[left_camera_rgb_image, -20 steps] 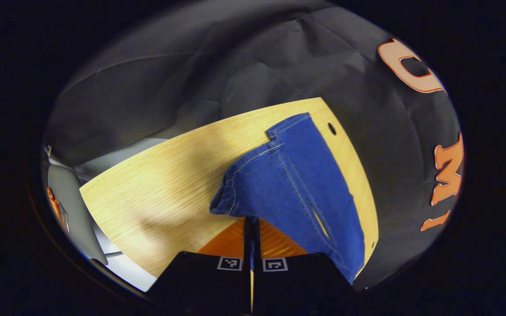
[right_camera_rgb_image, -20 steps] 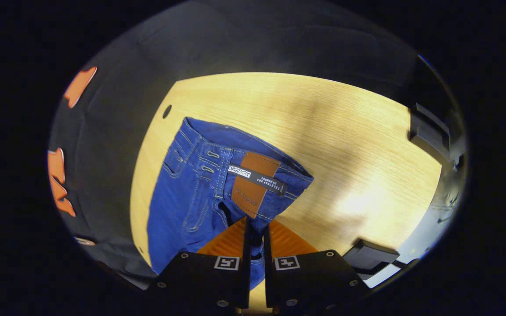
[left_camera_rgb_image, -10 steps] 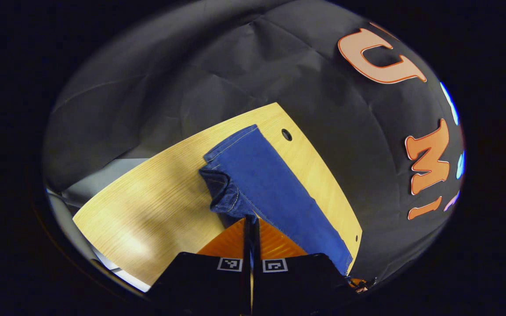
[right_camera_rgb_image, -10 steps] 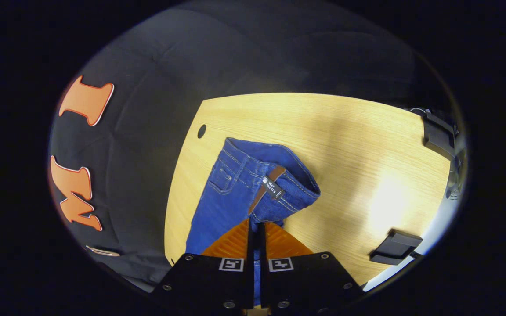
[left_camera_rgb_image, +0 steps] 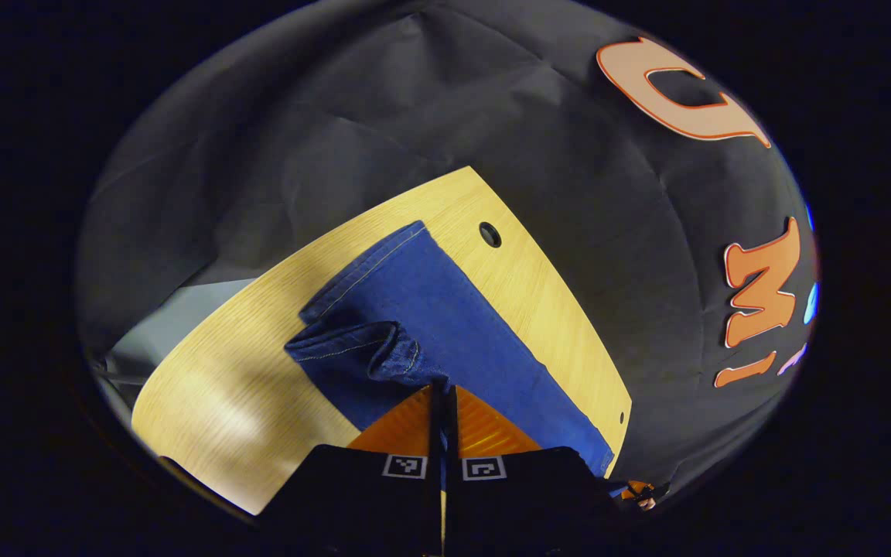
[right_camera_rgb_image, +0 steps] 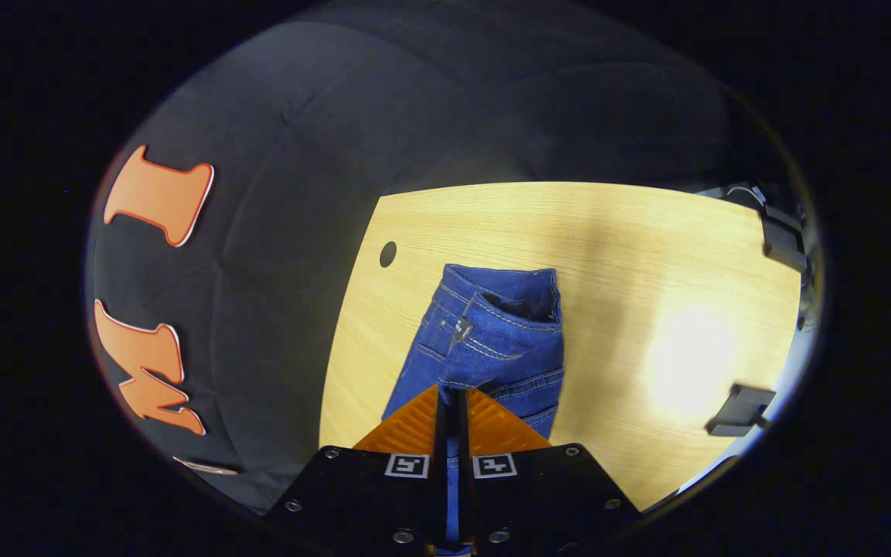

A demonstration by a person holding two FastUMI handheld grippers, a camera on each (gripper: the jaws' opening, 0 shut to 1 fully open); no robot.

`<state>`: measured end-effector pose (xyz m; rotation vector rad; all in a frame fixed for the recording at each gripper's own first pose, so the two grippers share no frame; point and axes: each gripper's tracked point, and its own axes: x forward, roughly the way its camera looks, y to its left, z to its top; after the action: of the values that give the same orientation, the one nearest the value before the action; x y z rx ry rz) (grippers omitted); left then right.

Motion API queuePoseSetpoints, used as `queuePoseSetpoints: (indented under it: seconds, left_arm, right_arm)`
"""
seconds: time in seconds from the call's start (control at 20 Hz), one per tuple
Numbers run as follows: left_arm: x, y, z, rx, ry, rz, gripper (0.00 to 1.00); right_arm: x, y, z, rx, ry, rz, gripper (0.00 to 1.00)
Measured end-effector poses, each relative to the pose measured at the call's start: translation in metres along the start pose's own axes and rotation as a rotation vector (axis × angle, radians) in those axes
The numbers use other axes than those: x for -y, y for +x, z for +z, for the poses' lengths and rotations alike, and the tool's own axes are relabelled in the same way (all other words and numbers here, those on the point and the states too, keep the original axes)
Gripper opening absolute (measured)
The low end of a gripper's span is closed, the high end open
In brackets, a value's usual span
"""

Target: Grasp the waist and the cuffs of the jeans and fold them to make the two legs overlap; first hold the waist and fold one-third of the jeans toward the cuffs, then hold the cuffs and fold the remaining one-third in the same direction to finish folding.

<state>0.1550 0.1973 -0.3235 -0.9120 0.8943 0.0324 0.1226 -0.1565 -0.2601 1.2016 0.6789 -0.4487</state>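
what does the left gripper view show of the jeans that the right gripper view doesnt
The left gripper view gives the cuffs end: the hem on the table, and a bunched fold pinched by the left gripper. The right gripper view gives the waist end: the waistband with a pocket, pinched by the right gripper. Both show blue jeans on a wooden table.

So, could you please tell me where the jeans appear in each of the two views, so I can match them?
Left gripper view: the jeans lie centre, running down-right across the table, a bunched edge between the left gripper fingers.
Right gripper view: jeans centre, bunched just above the right gripper.
Shared landmark: the round hole in the table, beside the jeans.
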Motion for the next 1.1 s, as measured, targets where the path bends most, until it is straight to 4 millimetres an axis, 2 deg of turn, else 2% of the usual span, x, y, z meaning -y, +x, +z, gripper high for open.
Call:
queuePoseSetpoints:
  seconds: [0.2, 0.3, 0.55, 0.7, 0.85, 1.0, 1.1]
  left_arm:
    - [0.007, 0.032, 0.011, -0.057, 0.022, 0.012, 0.02]
    - [0.014, 0.040, 0.025, -0.041, 0.029, 0.013, 0.02]
    - [0.029, 0.060, 0.057, -0.002, 0.043, 0.053, 0.02]
    - [0.032, 0.075, 0.075, 0.000, 0.037, 0.088, 0.02]
    - [0.025, 0.098, 0.086, -0.013, 0.056, 0.146, 0.02]
    - [0.010, 0.117, 0.089, -0.034, 0.064, 0.243, 0.02]
    - [0.003, 0.126, 0.085, -0.054, 0.074, 0.306, 0.02]
  right_arm:
    - [-0.021, 0.007, 0.001, 0.017, 0.002, -0.007, 0.06]
    - [-0.042, 0.010, 0.003, 0.008, 0.004, 0.016, 0.06]
    - [-0.074, 0.041, 0.016, -0.035, -0.020, 0.025, 0.06]
    - [-0.078, 0.070, 0.020, -0.069, -0.012, 0.000, 0.06]
    - [-0.081, 0.102, 0.022, -0.098, 0.005, -0.035, 0.06]
    - [-0.080, 0.130, 0.025, -0.122, -0.003, -0.096, 0.07]
    - [-0.079, 0.146, 0.018, -0.166, 0.039, -0.115, 0.06]
